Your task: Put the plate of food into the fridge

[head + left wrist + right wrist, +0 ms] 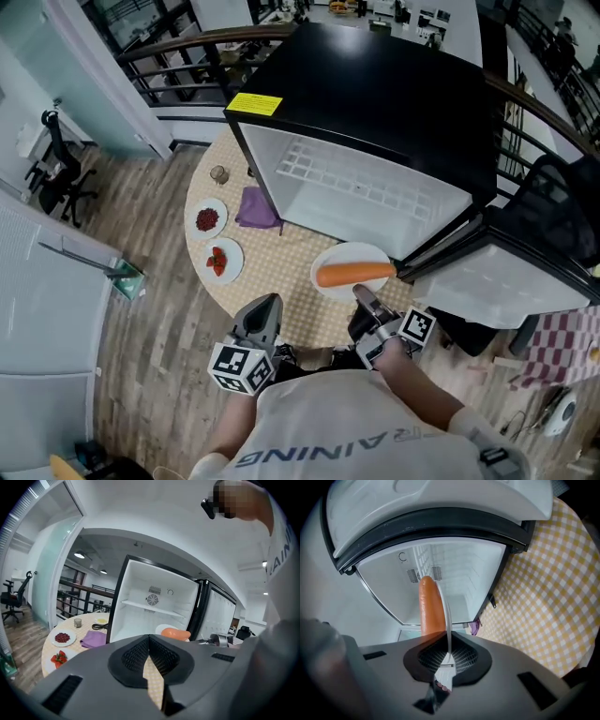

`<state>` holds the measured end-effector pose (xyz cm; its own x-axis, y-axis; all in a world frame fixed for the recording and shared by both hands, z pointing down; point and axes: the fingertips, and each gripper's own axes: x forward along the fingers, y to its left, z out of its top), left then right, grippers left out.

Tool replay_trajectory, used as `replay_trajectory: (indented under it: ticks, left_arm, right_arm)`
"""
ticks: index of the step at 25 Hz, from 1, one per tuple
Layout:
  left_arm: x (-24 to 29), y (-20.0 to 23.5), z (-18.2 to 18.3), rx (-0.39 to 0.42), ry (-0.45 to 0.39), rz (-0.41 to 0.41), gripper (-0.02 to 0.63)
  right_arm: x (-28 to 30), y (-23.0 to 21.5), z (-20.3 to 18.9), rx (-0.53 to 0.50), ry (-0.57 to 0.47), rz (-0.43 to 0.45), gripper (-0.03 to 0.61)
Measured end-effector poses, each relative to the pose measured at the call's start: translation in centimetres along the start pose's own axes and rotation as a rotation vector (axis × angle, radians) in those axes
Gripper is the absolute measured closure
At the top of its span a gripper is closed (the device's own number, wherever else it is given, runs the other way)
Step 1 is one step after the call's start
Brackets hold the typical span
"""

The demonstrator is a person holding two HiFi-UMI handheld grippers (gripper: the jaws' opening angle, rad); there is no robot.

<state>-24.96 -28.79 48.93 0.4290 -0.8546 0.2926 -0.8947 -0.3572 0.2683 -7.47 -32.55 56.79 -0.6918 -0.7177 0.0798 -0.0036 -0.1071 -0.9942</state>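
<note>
A white plate [349, 253] carrying one long orange piece of food [354, 273] is above the checked round table [281, 291], just in front of the open black fridge [375, 103]. My right gripper [360, 292] is shut on the plate's near rim. In the right gripper view the plate [446, 613] shows edge-on between the jaws, the orange food [430, 606] lies on its left, and the right gripper [447, 657] faces the white fridge interior [454, 564]. My left gripper [265, 311] hangs over the table's near edge, shut and empty [149, 639].
On the table's left lie a plate of dark red berries [207, 219], a plate of red fruit [218, 261], a purple cloth [255, 207] and a small jar [219, 174]. The fridge door [506, 281] stands open at the right. An office chair [56, 178] is far left.
</note>
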Motion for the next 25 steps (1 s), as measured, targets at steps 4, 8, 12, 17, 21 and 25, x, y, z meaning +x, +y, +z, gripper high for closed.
replay_trajectory:
  ticks: [4,8,12,17,21,25]
  left_arm:
    - [1.6,1.2,0.6,0.017,0.031,-0.093,0.604]
    - [2.4,3.0,1.8,0.057,0.051,-0.168,0.605]
    - [2.7,4.6,2.2,0.074,0.065,-0.214,0.604]
    - [2.2,5.5,1.3,0.055,0.087,-0.223,0.604]
    - [1.5,5.5,0.5,0.04,0.102,-0.215,0.604]
    - [1.2,4.9,0.1,0.04,0.107,-0.217,0.604]
  right_arm:
    - [0.4,-0.1,0.2,0.005,-0.091,-0.013,0.545]
    - [0.9,-0.5,-0.4,0.029,-0.188,-0.021,0.545]
    - [1.5,-1.3,-0.4,0.035,-0.255,-0.049,0.545]
    - [2.5,-2.2,1.9,0.05,-0.324,-0.119,0.545]
    - [3.8,-2.8,4.4,0.068,-0.379,-0.125,0.545]
    - [5.9,-3.9,6.3,0.06,-0.402,-0.156,0.545]
